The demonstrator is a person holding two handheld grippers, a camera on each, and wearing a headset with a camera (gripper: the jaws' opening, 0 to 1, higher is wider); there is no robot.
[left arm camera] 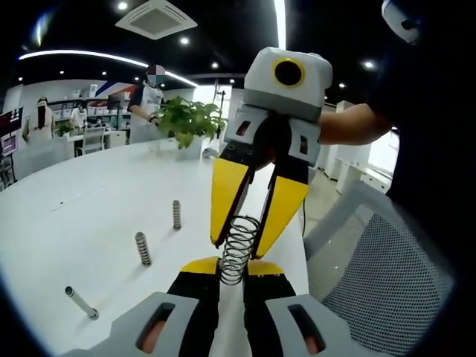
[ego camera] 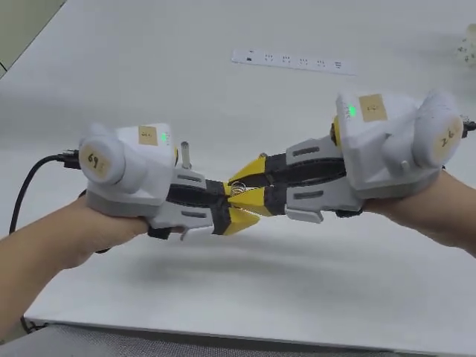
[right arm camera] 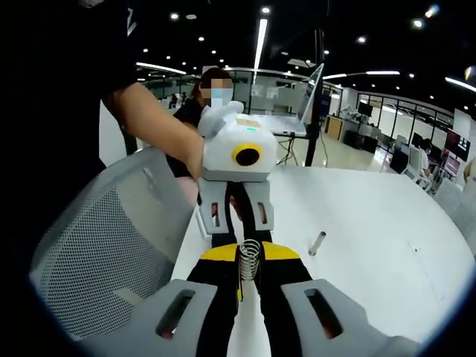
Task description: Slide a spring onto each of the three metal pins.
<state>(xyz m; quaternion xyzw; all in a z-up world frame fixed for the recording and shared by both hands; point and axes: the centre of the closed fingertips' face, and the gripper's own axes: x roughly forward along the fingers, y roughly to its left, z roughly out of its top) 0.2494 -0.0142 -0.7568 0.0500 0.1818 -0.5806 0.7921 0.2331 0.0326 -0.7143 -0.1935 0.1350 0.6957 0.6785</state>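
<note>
- The broad white matte tabletop [ego camera: 223, 290] is smooth and flat, and the exchange happens in the air above it; anything dropped here would likely roll, so keep the work low and over the surface
- The left gripper [left arm camera: 232, 266] has a white plastic housing, black arms and yellow wedge tips, and it's clenched on the lower end of the small silvery wire spring [left arm camera: 239, 249]; my read is it should hold firm and level while the other side takes a sure bite
- The right gripper [right arm camera: 249, 251] is the same build, meets it nose to nose and pinches the spring's sides between its yellow tips; a light squeeze looks best, enough to carry without crushing the turns, with one end of the bore left free
- The bare metal pin [ego camera: 186, 155] is a smooth shiny cylinder standing upright just behind the left gripper; it looks like the last target, so line the spring's axis up with it before lowering
- The farther loaded pin [left arm camera: 176, 214] and the nearer loaded pin [left arm camera: 143, 248] each wear ribbed grey coils, so two look done
- The spring itself is a thin open helix, glossy and flexible; it bridges both sets of jaws and will probably flex or skid if gripped off-centre
</note>
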